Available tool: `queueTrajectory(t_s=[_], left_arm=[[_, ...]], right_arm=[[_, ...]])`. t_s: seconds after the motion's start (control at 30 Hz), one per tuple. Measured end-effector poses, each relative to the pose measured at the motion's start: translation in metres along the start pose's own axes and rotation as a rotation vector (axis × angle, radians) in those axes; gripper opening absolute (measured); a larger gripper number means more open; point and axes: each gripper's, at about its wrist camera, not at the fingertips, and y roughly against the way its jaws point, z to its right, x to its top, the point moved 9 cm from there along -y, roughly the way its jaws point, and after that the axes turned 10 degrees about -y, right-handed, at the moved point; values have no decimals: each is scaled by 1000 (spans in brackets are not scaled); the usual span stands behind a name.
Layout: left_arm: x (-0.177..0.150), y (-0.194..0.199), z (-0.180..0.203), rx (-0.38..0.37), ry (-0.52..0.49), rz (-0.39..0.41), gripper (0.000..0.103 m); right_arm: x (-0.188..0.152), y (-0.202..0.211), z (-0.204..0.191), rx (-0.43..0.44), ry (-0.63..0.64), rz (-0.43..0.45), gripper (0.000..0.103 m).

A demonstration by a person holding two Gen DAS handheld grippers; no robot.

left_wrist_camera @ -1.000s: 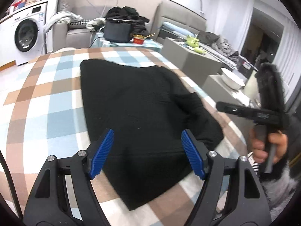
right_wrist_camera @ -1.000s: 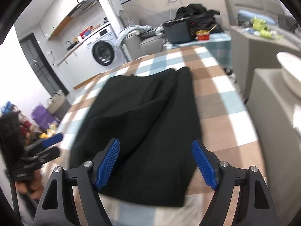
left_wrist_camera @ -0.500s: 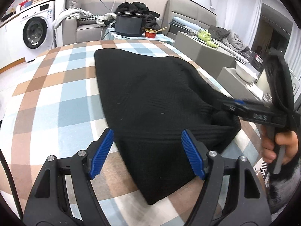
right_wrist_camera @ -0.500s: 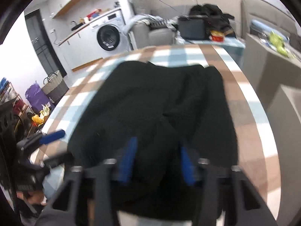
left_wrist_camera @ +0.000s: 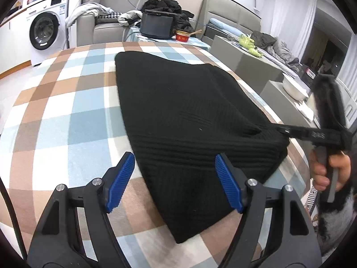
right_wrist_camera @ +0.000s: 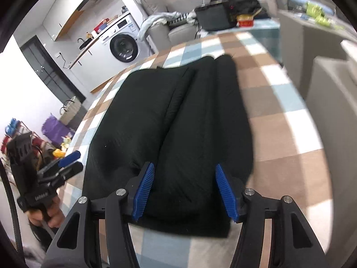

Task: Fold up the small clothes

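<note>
A black knitted garment (left_wrist_camera: 187, 120) lies flat on a bench covered with a checked cloth (left_wrist_camera: 73, 120) of brown, blue and white squares, and everything here is placed against that garment. In the left wrist view the left gripper (left_wrist_camera: 175, 184) hovers over the garment's near edge with its blue fingers (left_wrist_camera: 120, 184) well apart and nothing pressed between them: one finger sits over bare checked cloth just beside the garment's left edge, the other over the black knit. To the right of the garment, at its near right corner, the right gripper (left_wrist_camera: 312, 134) reaches in, held by a hand (left_wrist_camera: 328, 169) wrapped around its grip; its tip meets the fabric where a small ridge is pushed up. In the right wrist view the right gripper (right_wrist_camera: 185, 189) is low over the garment's near end, its fingers (right_wrist_camera: 145, 192) opening, with black knit lying in the gap between them and not pinched by the pads. A long crease runs down the garment from its far end toward this gripper. Beyond the garment's far end stand a washing machine (left_wrist_camera: 45, 31), a grey sofa (left_wrist_camera: 107, 25) with loose clothing on it, and a dark box (left_wrist_camera: 157, 25) with a red bowl (left_wrist_camera: 181, 36) beside it. To the left of the garment in this same view the left gripper (right_wrist_camera: 64, 165) shows, held by a hand (right_wrist_camera: 50, 214).
</note>
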Motion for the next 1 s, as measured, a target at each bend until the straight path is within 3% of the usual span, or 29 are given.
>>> queueTrajectory(t_s=[0.07, 0.17, 0.23, 0.27, 0.3, 0.43, 0.5, 0.57, 0.6, 0.7, 0.77, 0.87, 1.0], left_arm=[[-2, -4, 10, -7, -27, -11, 73], [2, -13, 19, -11, -42, -18, 73], [7, -19, 26, -26, -40, -24, 73], [9, -21, 30, -31, -47, -32, 73], [11, -22, 34, -35, -58, -39, 73], [12, -17, 46, -51, -107, -19, 74], [8, -18, 47, -55, -115, -32, 77], [-2, -25, 48, -53, -139, -78, 78], [-7, -29, 49, -44, -154, -101, 78], [-18, -34, 48, -28, -171, -123, 78], [-20, -33, 47, -31, -170, -118, 78], [-21, -32, 45, -36, -165, -118, 78], [-22, -32, 44, -39, -170, -114, 78]], right_arm=[[2, -7, 4, 22, -41, -14, 58], [11, -8, -1, 70, -43, 4, 46], [15, -12, 0, 55, -49, 6, 17], [16, -17, 1, 33, -47, -8, 8], [16, -19, 0, 26, -38, -16, 6], [11, 9, -15, 88, 1, 21, 5], [7, 6, -2, 21, 4, 10, 6], [0, -8, 17, -103, 17, -45, 9], [3, -5, 17, -83, 2, -31, 14], [19, 9, 10, -69, -13, 54, 42], [31, 12, -6, -3, 0, 81, 43], [51, -6, -27, 56, 11, 46, 43], [65, -64, -39, 113, -21, -131, 43]])
